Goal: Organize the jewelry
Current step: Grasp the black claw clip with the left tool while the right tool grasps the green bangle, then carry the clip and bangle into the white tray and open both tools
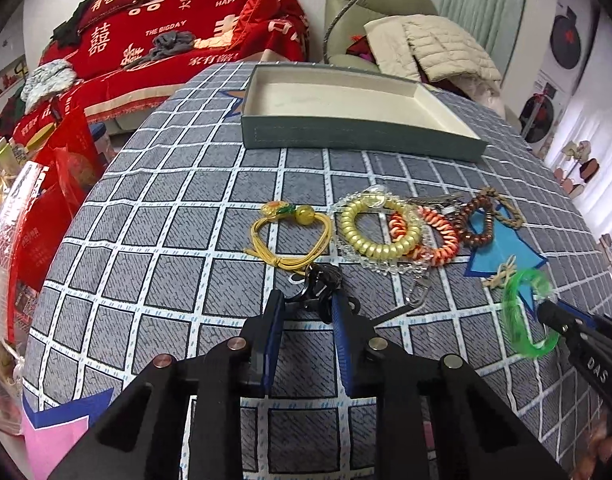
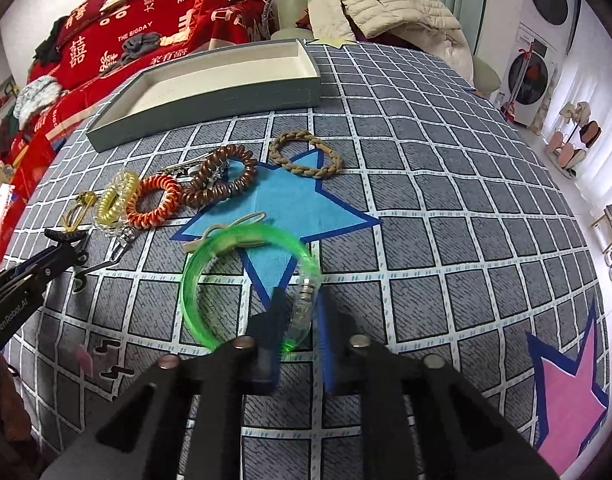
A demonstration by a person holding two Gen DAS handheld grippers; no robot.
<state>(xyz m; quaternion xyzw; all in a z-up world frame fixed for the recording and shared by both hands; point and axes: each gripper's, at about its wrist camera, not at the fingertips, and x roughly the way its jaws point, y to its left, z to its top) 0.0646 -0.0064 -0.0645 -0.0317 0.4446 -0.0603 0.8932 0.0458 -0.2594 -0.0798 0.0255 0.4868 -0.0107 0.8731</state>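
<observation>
Between my right gripper's (image 2: 295, 322) fingers sits the green bangle (image 2: 241, 280), pinched at its clear clasp. My left gripper (image 1: 308, 306) closes on a black hair clip (image 1: 324, 280). Beyond both, the box (image 1: 346, 136) holds nothing yet; every coil and braid waits outside.

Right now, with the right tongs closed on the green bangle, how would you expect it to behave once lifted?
The green bangle keeps a round hoop shape while gripped, so it probably stays stiff instead of drooping. It looks like thin clear plastic, likely light. The right tongs pinch only its clear clasp section, and that glossy surface may let it swivel or slip.
</observation>
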